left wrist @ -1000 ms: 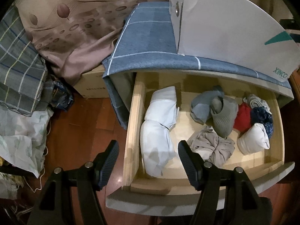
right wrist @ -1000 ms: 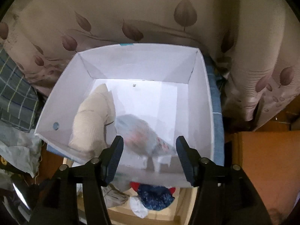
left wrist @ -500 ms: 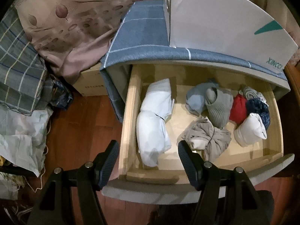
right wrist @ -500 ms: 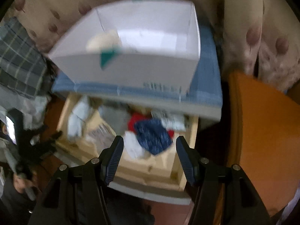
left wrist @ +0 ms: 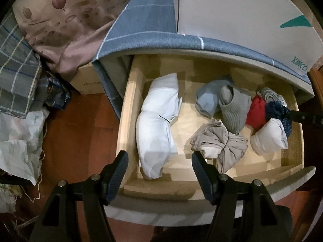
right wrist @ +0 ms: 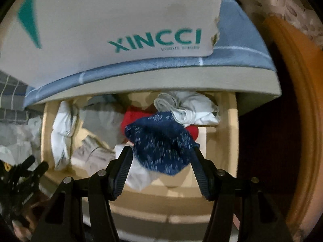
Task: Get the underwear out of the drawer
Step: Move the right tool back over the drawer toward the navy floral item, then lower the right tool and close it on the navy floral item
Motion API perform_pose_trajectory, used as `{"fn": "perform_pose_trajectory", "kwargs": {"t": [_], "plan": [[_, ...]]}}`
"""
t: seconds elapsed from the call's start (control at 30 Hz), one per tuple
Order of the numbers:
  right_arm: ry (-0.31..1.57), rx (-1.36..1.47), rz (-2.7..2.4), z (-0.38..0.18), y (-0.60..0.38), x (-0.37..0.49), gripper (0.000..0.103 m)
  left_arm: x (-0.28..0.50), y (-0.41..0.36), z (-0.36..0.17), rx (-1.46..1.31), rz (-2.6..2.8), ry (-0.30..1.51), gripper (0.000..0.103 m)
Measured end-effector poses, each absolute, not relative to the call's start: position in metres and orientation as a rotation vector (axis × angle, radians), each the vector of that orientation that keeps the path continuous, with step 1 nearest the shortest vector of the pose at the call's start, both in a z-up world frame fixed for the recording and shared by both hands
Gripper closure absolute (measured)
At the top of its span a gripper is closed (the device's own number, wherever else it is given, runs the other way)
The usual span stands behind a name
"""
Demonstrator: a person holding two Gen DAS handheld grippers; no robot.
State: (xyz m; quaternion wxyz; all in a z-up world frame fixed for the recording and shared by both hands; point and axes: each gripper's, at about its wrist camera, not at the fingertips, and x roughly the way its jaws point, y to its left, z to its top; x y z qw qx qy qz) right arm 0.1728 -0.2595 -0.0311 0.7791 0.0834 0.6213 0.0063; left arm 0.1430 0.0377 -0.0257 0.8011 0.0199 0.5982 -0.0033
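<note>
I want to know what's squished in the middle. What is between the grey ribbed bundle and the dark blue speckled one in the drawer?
A red bundle lies between the grey ribbed bundle and the dark blue speckled bundle; the left wrist view shows it.

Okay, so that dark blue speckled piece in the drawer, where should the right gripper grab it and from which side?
Grip the raised near hump of the dark blue speckled piece, coming straight down from above. It sits on top of the pile, bulging between the right gripper fingers, whose jaws are opening and not yet pressing it. The red piece lies underneath, so pinch only the upper folds.
</note>
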Motion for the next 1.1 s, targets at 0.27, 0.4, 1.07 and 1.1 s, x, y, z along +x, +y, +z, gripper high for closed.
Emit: {"fn": "perform_pose_trajectory", "kwargs": {"t": [0.27,0.4,1.07,1.1], "plan": [[1.371,0.207,-0.026,-0.07,-0.256,0.189,0.036,0.152,0.028,-0.038,0.058,-0.015,1.308,0.036],[1.385,0.18,-0.018,-0.08,-0.255,0.189,0.046,0.155,0.022,-0.041,0.052,-0.028,1.317,0.036],[1.49,0.165,-0.021,-0.101,-0.285,0.121,0.075,0.17,-0.021,-0.064,-0.158,-0.121,1.455,0.036],[1.491,0.15,-0.019,-0.103,-0.284,0.119,0.074,0.172,-0.021,-0.066,-0.186,-0.12,1.458,0.036]]}}
